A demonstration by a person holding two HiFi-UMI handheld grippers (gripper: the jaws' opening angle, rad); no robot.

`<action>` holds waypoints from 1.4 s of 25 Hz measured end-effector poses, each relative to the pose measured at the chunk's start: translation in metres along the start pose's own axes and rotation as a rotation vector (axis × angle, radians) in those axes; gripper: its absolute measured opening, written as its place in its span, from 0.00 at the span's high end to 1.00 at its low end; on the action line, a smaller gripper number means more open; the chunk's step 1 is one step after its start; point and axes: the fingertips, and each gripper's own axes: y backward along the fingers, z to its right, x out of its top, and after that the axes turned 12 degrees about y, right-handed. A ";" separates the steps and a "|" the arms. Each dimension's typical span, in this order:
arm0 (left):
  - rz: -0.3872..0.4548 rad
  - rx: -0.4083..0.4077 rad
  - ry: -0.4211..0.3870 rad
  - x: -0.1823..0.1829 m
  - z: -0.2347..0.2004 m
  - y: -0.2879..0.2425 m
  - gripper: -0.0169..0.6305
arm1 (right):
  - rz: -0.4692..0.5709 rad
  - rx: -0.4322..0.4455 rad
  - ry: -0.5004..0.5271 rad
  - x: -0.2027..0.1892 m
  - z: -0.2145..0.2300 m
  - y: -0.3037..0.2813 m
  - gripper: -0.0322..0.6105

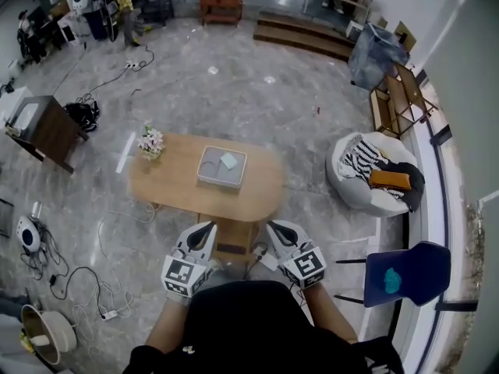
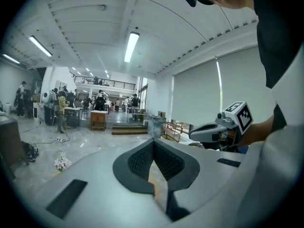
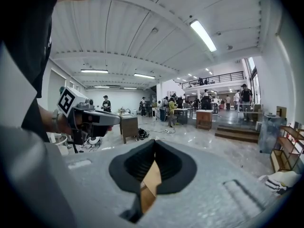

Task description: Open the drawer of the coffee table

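- Nearest to us, the left gripper (image 1: 206,231) and the right gripper (image 1: 274,229) are held up close to our chest, side by side and apart, both pointing out over the near edge of the table (image 1: 168,184).
- The left gripper's fingers (image 2: 137,163) are pressed together with nothing between them. Only a sliver of wood colour shows past the tips.
- The right gripper's fingers (image 3: 168,165) are likewise pressed together and hold nothing.
- Just beyond and below the tips, between the two grippers, the drawer (image 1: 228,236) sits under the table's near edge. Its dark handle (image 1: 230,248) faces us, and the drawer looks shut, though the steep angle leaves us unsure.
- Farther out on the table top are a grey tray (image 1: 204,179) and, near the left end, a small bunch of flowers (image 1: 150,141).
- We judge the task not yet begun, since neither gripper touches the drawer.
- Next, we think one gripper must drop to the handle, spread its fingers, pinch the handle and pull straight toward us.
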 end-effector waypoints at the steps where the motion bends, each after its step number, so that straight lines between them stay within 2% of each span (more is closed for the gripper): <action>1: 0.007 -0.015 0.016 0.003 0.002 0.000 0.95 | 0.005 -0.005 0.004 0.006 0.001 0.001 0.95; 3: 0.023 -0.044 0.024 0.008 0.006 0.001 0.95 | 0.030 0.003 0.004 0.009 -0.002 0.001 0.95; 7: 0.032 -0.044 -0.023 0.018 0.009 0.006 0.95 | 0.063 0.011 0.021 0.020 -0.007 0.001 0.95; 17: 0.052 -0.034 0.063 0.025 -0.006 0.014 0.95 | 0.086 0.011 0.026 0.046 -0.010 -0.002 0.95; 35: 0.029 -0.018 0.069 0.017 -0.012 0.018 0.95 | 0.085 -0.030 0.018 0.049 -0.008 -0.002 0.95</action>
